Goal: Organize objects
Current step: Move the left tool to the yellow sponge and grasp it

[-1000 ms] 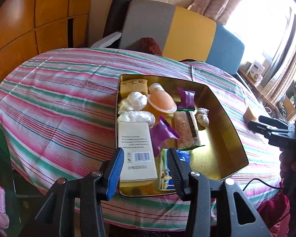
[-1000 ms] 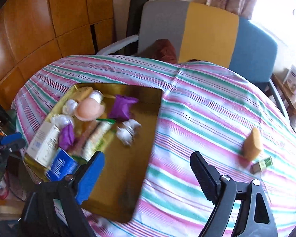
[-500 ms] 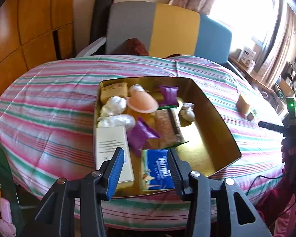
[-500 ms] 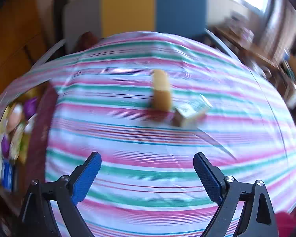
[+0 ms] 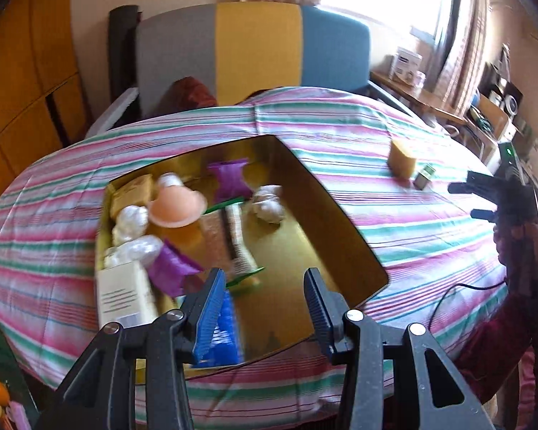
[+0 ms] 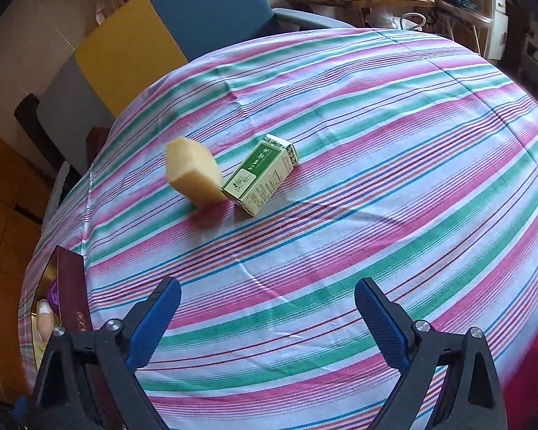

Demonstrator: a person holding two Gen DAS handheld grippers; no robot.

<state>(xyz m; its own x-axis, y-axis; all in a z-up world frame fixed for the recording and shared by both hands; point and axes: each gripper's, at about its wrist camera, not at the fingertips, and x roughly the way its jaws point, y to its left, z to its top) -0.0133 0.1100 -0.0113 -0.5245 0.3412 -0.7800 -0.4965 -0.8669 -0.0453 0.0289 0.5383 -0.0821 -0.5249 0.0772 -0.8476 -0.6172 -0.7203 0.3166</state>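
Landmark: shallow gold-lined rectangular box [image 5: 344, 229] open on a round table under a pink, green and white striped cloth [image 6: 358, 186].

Left gripper [image 5: 265, 308], black with blue pads, hangs over the box's near edge, jaws part-way apart, nothing between them. A blue packet [image 5: 226, 333] lies just behind its left pad, inside the box.

Inside the box, crowded to its left half: cream printed carton [image 5: 123, 295], two purple wrappers [image 5: 231, 179], a peach-coloured round lid [image 5: 177, 208], white crinkled bundles [image 5: 132, 220], a long wrapped bar [image 5: 238, 243]. The right half of the box floor is bare.

Well apart from the box, on the cloth to its right: a pale yellow block [image 6: 193, 173] standing tilted, touching a small green-and-white carton [image 6: 260, 173] lying flat just beside it.

Right gripper [image 6: 267, 319] hovers over bare cloth on the near side of those two, pointed at them, jaws opening and already wide, nothing between them. The box's dark red outer wall [image 6: 71, 294] shows at the left edge of the right wrist view.
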